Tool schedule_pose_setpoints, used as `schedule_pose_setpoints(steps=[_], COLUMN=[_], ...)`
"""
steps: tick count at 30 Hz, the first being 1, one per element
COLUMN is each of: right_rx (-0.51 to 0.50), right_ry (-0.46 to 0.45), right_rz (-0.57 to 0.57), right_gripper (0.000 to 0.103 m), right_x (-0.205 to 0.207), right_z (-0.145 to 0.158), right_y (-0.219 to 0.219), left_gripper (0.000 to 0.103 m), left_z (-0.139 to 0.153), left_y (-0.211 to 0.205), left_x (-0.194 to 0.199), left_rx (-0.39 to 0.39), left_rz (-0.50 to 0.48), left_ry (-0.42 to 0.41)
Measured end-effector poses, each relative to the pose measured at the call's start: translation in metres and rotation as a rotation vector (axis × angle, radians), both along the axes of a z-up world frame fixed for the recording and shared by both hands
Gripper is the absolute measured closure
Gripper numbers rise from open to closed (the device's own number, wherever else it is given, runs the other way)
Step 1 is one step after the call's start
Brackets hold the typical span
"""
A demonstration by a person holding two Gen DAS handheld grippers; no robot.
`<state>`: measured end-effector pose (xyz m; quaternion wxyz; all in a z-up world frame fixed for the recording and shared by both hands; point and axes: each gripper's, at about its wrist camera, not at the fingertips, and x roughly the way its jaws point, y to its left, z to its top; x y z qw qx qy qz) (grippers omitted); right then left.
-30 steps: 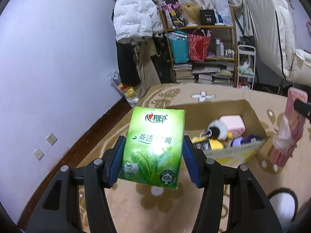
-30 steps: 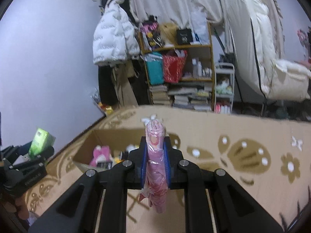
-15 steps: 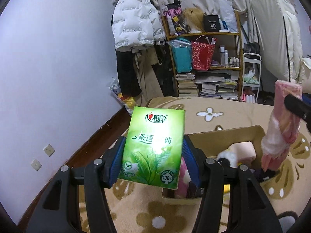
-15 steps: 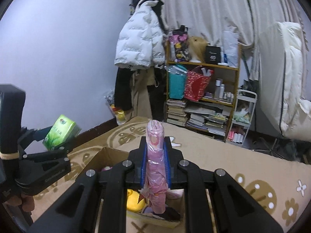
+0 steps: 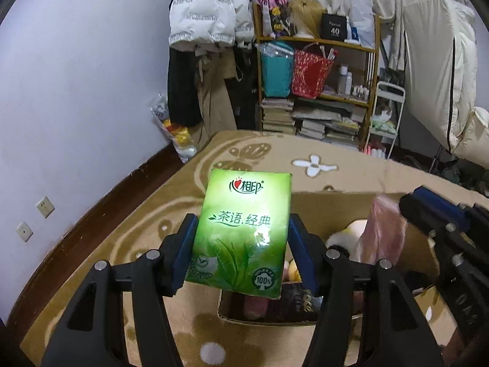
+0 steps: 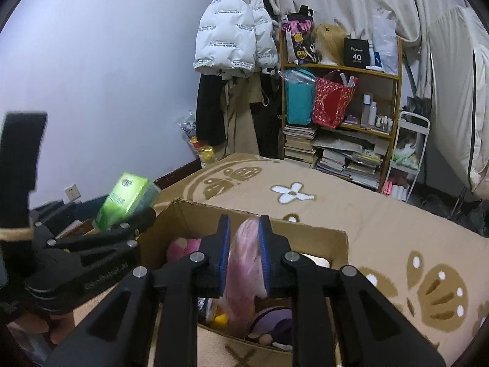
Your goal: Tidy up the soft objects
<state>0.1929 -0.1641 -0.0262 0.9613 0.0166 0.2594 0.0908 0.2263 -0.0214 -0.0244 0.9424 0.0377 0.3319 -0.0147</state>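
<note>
My left gripper (image 5: 241, 252) is shut on a green tissue pack (image 5: 243, 232) and holds it above the near left corner of an open cardboard box (image 5: 336, 206). The pack also shows in the right wrist view (image 6: 125, 198). My right gripper (image 6: 244, 244) is shut on a pink rolled soft bundle (image 6: 244, 272) and holds it over the middle of the box (image 6: 250, 223). The bundle shows in the left wrist view (image 5: 382, 232). Inside the box lie a pink plush (image 6: 183, 247), a purple soft item (image 6: 275, 321) and a yellow item (image 6: 221, 321).
The box stands on a tan flower-patterned carpet (image 6: 397, 229). A wooden shelf (image 6: 339, 70) with bags and book stacks is at the back. A white puffer jacket (image 6: 232, 39) hangs left of it. A purple wall (image 5: 76, 76) is on the left.
Both grippers have moved down and closer to the box. The pink bundle now hangs lower, over the box opening. The green pack stays gripped.
</note>
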Motion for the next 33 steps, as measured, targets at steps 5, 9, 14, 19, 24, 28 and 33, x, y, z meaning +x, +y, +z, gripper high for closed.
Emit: schedule_pose_setpoints(steps=[5, 9, 14, 19, 24, 28, 33], right_rx=[0.022, 0.053, 0.048, 0.044, 0.064, 0.104, 0.095], right_ry=[0.016, 0.029, 0.041, 0.03, 0.032, 0.026, -0.013], right_rz=[-0.006, -0.017, -0.032, -0.055, -0.067, -0.076, -0.084], right_gripper=[0.057, 0.041, 0.025, 0.006, 0.001, 0.0, 0.0], right_x=[0.0, 0.0, -0.008, -0.021, -0.032, -0.041, -0.06], right_z=[-0.003, -0.004, -0.004, -0.002, 0.002, 0.009, 0.026], right_y=[-0.009, -0.015, -0.02, -0.024, -0.031, -0.037, -0.034], left_gripper=[0.02, 0.01, 0.007, 0.003, 0.002, 0.0, 0.0], left_z=[-0.006, -0.004, -0.005, 0.005, 0.019, 0.033, 0.052], left_y=[0.002, 0.0, -0.002, 0.005, 0.014, 0.019, 0.025], left_x=[0.001, -0.003, -0.01, -0.021, -0.038, -0.054, -0.073], left_rx=[-0.006, 0.022, 0.045, 0.046, 0.05, 0.048, 0.049], left_rz=[0.025, 0.041, 0.012, 0.047, 0.058, 0.064, 0.073], left_ry=[0.01, -0.013, -0.003, -0.029, -0.057, -0.078, -0.084])
